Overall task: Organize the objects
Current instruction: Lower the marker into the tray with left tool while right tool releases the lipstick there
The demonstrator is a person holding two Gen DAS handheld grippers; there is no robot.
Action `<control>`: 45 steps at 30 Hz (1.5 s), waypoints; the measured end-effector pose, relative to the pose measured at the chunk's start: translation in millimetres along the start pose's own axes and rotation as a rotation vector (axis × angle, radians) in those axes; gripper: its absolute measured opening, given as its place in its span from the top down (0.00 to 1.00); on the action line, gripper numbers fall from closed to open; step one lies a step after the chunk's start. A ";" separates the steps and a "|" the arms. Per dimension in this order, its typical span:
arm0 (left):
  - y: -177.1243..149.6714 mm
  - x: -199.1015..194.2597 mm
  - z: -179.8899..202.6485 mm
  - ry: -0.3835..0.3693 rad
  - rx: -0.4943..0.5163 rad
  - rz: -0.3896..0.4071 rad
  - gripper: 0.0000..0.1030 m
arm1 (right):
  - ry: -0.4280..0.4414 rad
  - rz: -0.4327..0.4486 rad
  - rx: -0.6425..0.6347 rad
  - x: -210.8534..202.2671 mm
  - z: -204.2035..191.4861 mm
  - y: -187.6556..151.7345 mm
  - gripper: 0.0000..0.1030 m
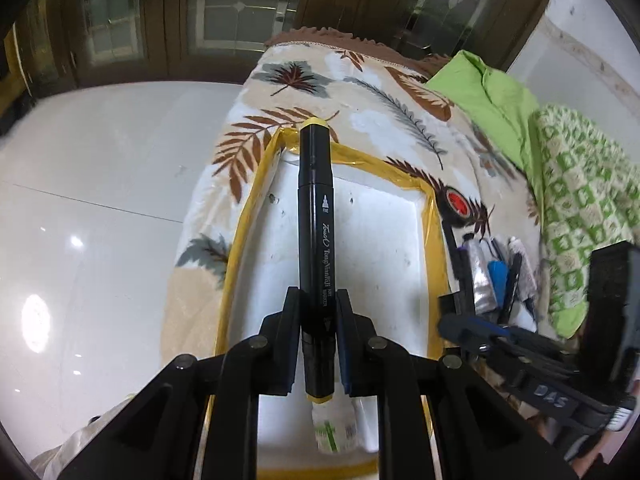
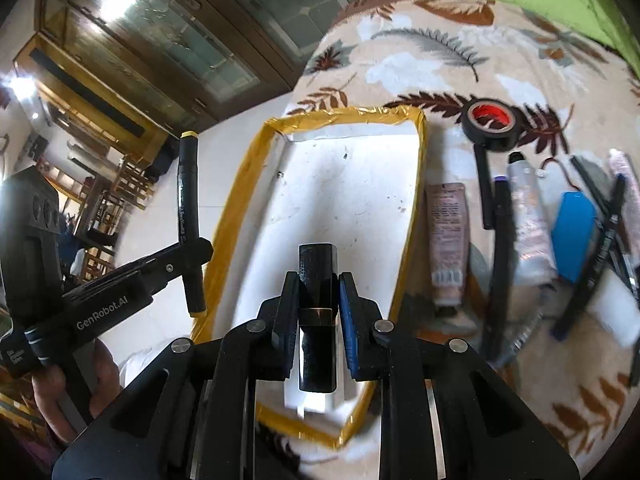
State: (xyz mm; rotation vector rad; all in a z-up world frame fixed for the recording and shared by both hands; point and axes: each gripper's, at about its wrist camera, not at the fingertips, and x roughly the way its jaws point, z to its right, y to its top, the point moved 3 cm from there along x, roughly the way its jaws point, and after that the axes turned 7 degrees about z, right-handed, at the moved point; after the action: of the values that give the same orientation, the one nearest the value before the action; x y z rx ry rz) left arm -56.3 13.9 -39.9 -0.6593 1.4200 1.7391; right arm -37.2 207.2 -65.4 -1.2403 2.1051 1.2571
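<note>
My left gripper (image 1: 318,300) is shut on a black marker with yellow end caps (image 1: 315,216), held lengthwise above the white tray with a yellow taped rim (image 1: 434,248). The marker also shows in the right wrist view (image 2: 188,208), left of the tray (image 2: 236,216). My right gripper (image 2: 319,284) is shut on a black lipstick tube with a gold band (image 2: 317,276), held over the tray's near part. A small white tube with green print (image 1: 334,426) lies in the tray under the left gripper.
To the right of the tray on the leaf-patterned blanket (image 2: 420,60) lie a black tape roll with a red core (image 2: 493,123), a pink tube (image 2: 447,240), a silver tube (image 2: 530,224), a blue item (image 2: 574,232) and several pens. A green cloth (image 1: 488,100) lies behind. White floor is at the left.
</note>
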 end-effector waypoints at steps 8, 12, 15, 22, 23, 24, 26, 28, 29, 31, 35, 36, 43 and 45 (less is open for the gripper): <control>-14.2 38.4 -0.3 0.119 0.066 -0.048 0.85 | -0.044 -0.060 0.020 39.6 9.3 1.0 0.82; -22.5 50.6 5.3 0.146 0.097 -0.080 0.85 | -0.065 -0.072 0.003 50.4 7.6 1.0 0.82; -26.5 56.2 7.0 0.153 0.105 -0.099 0.85 | -0.075 -0.083 -0.001 57.1 7.6 0.2 0.82; -31.6 66.3 2.0 0.177 0.098 -0.128 0.85 | -0.085 -0.089 -0.019 66.2 8.9 -0.6 0.81; -32.4 66.9 1.4 0.178 0.098 -0.128 0.85 | -0.087 -0.089 -0.027 67.0 7.9 -0.3 0.81; -32.7 66.8 1.8 0.182 0.101 -0.124 0.85 | -0.089 -0.088 -0.030 66.8 7.2 -0.5 0.81; -33.0 66.6 2.2 0.188 0.108 -0.122 0.85 | -0.096 -0.088 -0.041 68.2 5.6 -0.4 0.81; -33.4 66.6 2.5 0.192 0.111 -0.120 0.85 | -0.104 -0.086 -0.048 69.4 5.0 -1.0 0.81; -32.5 67.1 2.4 0.193 0.114 -0.121 0.85 | -0.107 -0.085 -0.054 69.1 4.3 -1.0 0.81; -32.1 67.2 2.5 0.193 0.116 -0.120 0.85 | -0.121 -0.083 -0.068 69.9 3.1 -1.3 0.81; -31.4 67.3 2.7 0.195 0.119 -0.121 0.85 | -0.140 -0.081 -0.086 69.3 2.0 -2.6 0.81; -31.1 67.1 2.8 0.196 0.119 -0.121 0.85 | -0.144 -0.081 -0.087 69.3 2.1 -2.8 0.81; -30.3 65.6 -1.9 0.166 0.077 -0.105 0.84 | -0.124 -0.089 -0.053 68.3 4.4 -2.1 0.78; -30.0 64.8 -3.7 0.148 0.053 -0.104 0.83 | -0.102 -0.090 -0.041 66.7 4.4 -2.0 0.74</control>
State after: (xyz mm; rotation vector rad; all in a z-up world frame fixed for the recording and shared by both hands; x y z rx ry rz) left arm -68.3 28.3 -108.9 -0.8328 1.4995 1.5946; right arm -71.3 177.8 -114.8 -1.2455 1.9397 1.3015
